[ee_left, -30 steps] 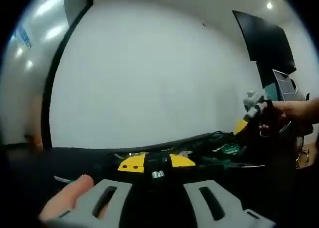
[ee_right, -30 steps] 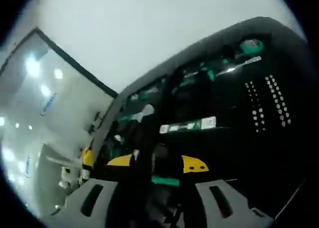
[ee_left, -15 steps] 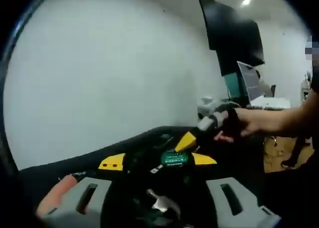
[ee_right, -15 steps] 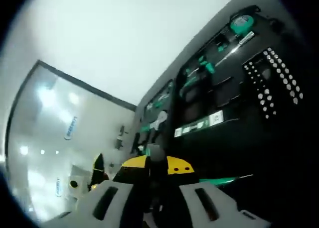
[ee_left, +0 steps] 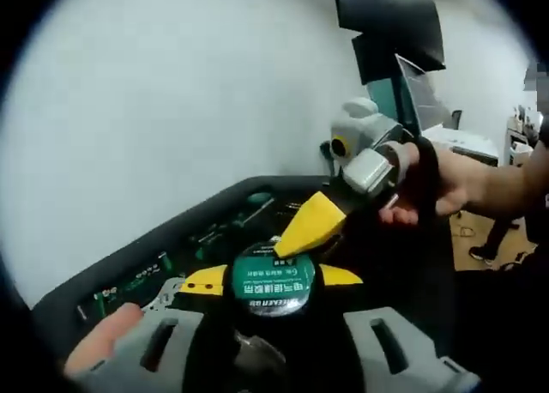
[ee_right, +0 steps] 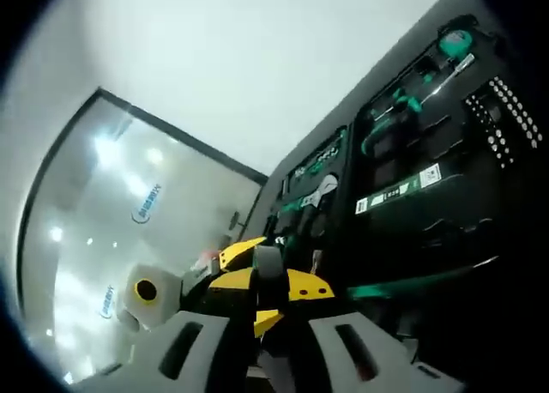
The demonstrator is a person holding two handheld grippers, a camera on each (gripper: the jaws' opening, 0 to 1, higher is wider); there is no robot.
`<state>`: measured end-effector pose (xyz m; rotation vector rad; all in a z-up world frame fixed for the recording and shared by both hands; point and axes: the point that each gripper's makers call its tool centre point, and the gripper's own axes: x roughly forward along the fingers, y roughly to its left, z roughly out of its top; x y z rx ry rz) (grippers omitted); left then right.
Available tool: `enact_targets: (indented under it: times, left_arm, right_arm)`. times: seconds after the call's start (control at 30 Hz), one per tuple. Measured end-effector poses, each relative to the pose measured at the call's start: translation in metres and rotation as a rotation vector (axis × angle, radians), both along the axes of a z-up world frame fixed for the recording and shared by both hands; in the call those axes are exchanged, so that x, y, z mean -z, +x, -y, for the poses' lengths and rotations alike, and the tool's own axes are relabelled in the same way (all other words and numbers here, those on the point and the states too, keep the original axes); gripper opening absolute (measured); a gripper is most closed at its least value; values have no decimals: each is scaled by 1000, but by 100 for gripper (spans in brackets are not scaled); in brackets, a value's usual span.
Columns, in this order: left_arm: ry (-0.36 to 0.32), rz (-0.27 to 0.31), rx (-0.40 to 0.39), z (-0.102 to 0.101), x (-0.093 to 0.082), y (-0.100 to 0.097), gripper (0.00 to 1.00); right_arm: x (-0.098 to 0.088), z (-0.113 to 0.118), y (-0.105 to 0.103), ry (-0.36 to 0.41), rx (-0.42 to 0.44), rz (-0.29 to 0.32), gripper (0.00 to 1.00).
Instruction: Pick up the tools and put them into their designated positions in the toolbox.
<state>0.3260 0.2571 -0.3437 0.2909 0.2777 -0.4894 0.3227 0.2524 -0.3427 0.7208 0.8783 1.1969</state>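
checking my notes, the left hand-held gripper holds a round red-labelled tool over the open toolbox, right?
Not quite: the label is green, not red. The left gripper view shows the left hand-held gripper holding a round green-labelled tool between its yellow tips, over the open toolbox.

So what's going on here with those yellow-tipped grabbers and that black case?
A person is working with two hand-held grippers over an open black toolbox lined with green-handled tools. The left gripper has its jaws closed on a round green-labelled tool, likely a tape measure. The right gripper, held in the person's hand, reaches in with its yellow tip against that same tool. It is not yet seated in the case.
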Motion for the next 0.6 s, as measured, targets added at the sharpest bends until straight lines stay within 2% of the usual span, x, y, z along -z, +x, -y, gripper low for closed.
enact_targets:
  times: [0.03, 0.1, 0.17, 0.23, 0.27, 0.3, 0.37, 0.4, 0.43, 0.5, 0.57, 0.6]
  left_arm:
    - [15, -3, -24, -5, 1, 1, 31]
    - [-4, -20, -19, -4, 1, 1, 31]
    - [-37, -45, -32, -5, 2, 2, 31]
    - [-26, -32, -58, -11, 1, 2, 31]
    - [-20, -30, -85, -20, 0, 5, 31]
    - [-23, -34, -122, -30, -1, 7, 31]
    - [-64, -69, -202, -55, 1, 14, 31]
    - [-100, -109, -240, -74, 5, 19, 31]
    - [-129, -151, -263, -83, 11, 23, 31]
    - [-145, -220, -297, -96, 23, 32, 31]
    - [-142, -219, -289, -100, 24, 45, 31]
    - [-134, -230, -283, -99, 30, 50, 31]
  right_arm:
    - [1, 0, -1, -3, -4, 20, 10]
    - [0, 1, 2, 11, 24, 107, 11]
    - [-3, 4, 13, 19, 70, 181, 13]
    - [-7, 11, 23, 37, 132, 246, 17]
    - [-13, 19, 33, 41, 198, 347, 18]
    - [-17, 28, 58, 16, 282, 492, 17]
    - [-35, 58, 71, -12, 466, 787, 16]
    - [-45, 68, 67, 3, 521, 878, 15]
    - [-55, 77, 60, 24, 565, 944, 14]
    - [-65, 85, 46, 51, 614, 1121, 14]
    - [-63, 84, 45, 6, 641, 1213, 14]
    - [-71, 87, 36, 9, 686, 1292, 14]
